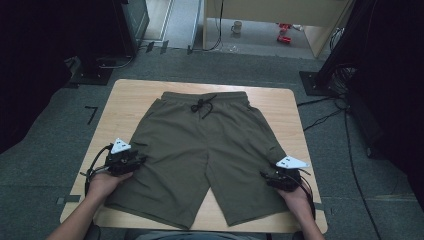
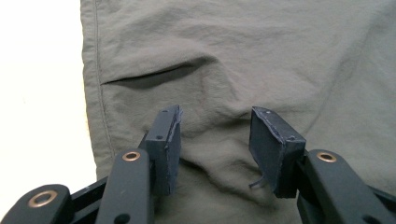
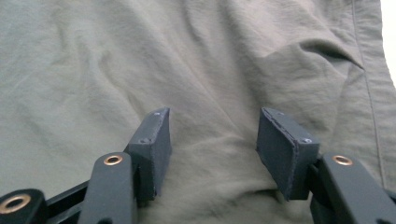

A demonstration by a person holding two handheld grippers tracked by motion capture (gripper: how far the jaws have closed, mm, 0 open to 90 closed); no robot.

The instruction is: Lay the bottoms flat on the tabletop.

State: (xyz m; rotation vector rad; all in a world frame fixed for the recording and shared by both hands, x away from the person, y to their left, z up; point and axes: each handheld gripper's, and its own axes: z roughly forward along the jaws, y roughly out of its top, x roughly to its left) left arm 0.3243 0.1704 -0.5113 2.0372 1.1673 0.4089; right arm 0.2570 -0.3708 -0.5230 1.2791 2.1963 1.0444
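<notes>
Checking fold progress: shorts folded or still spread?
Spread: the shorts lie flat on the table, both legs apart, waistband showing.

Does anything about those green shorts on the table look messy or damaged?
Nothing looks damaged. The shorts lie flat on the table, drawstring tied. The only oddity: the cloth bunches into small wrinkles between each gripper's open jaws.

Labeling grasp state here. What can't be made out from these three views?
- High view: fingers of the left gripper and right gripper, hidden by gripper bodies.
- Both gripper views: whether the fingers press the shorts; fabric bunches between them, contact unclear.
- High view: shorts' near hem on the left leg, partly behind the left hand.
- Mug on the floor: too small.
</notes>
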